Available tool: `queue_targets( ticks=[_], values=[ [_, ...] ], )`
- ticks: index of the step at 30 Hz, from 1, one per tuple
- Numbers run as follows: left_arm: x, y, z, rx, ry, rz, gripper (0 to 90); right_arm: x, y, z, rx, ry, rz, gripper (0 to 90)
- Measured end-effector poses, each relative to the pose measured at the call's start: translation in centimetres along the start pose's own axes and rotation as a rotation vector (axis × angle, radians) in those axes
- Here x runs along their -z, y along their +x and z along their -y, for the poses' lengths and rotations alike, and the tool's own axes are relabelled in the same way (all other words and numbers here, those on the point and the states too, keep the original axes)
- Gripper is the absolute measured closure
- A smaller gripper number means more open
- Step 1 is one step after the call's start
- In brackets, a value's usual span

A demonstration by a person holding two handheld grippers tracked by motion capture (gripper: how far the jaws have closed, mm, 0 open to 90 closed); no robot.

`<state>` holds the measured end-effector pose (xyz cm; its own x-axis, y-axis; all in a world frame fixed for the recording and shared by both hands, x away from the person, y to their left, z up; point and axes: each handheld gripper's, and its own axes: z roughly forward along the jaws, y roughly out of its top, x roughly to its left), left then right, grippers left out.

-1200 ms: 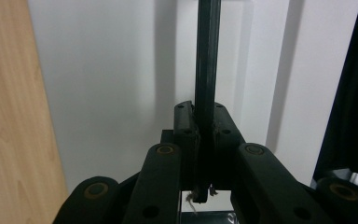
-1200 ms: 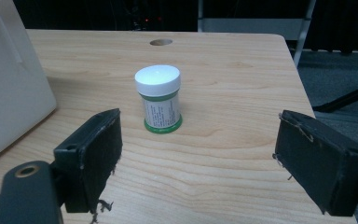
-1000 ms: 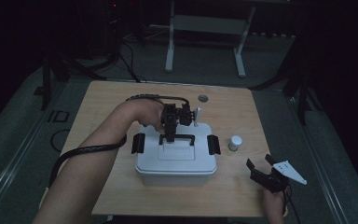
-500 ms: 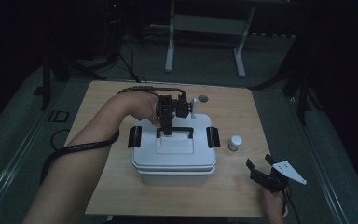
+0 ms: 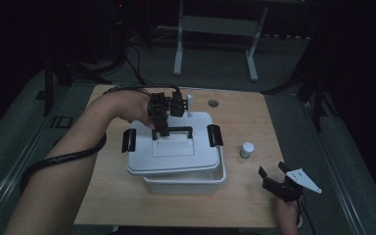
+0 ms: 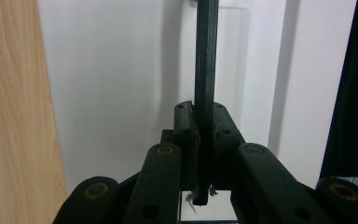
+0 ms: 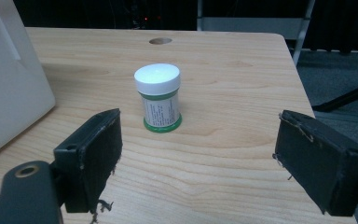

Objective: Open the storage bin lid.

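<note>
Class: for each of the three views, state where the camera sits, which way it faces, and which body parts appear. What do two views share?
High view: above the table, looking forward and down; both forearms show.
Left gripper view: on the left gripper, facing the lid; jaws clamp its handle.
Right gripper view: on the right gripper, facing the small bottle, jaws apart.
Shared: the bottle, high and right gripper views.

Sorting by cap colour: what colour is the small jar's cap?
White, on the small jar; right gripper view.

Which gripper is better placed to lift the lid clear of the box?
Left. The left gripper is shut on the lid's handle, and the lid sits askew on the box. The right gripper is open, near the jar.
</note>
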<state>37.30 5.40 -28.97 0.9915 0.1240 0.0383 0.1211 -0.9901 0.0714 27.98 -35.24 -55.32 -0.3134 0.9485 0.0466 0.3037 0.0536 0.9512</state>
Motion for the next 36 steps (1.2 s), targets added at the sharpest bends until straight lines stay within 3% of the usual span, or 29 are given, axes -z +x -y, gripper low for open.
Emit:
queue_targets(
  ticks=[17, 25, 30, 36],
  values=[
    [0.6, -0.3, 6.4, 0.103, -0.036, -0.013, 83.9, -0.1, 0.1, 0.0, 0.006, 0.005, 0.007, 14.5],
    [0.3, -0.5, 9.4, 0.153, -0.017, -0.02, 83.9, -0.1, 0.1, 0.0, 0.005, 0.004, 0.008, 14.5],
    [0.4, -0.7, 11.6, 0.195, -0.046, -0.021, 83.9, -0.1, 0.2, 0.0, 0.012, 0.004, 0.009, 14.5],
    [0.1, -1.1, 14.4, 0.244, -0.038, -0.036, 83.9, -0.1, 0.1, 0.0, 0.01, 0.003, 0.011, 14.5]
  ],
)
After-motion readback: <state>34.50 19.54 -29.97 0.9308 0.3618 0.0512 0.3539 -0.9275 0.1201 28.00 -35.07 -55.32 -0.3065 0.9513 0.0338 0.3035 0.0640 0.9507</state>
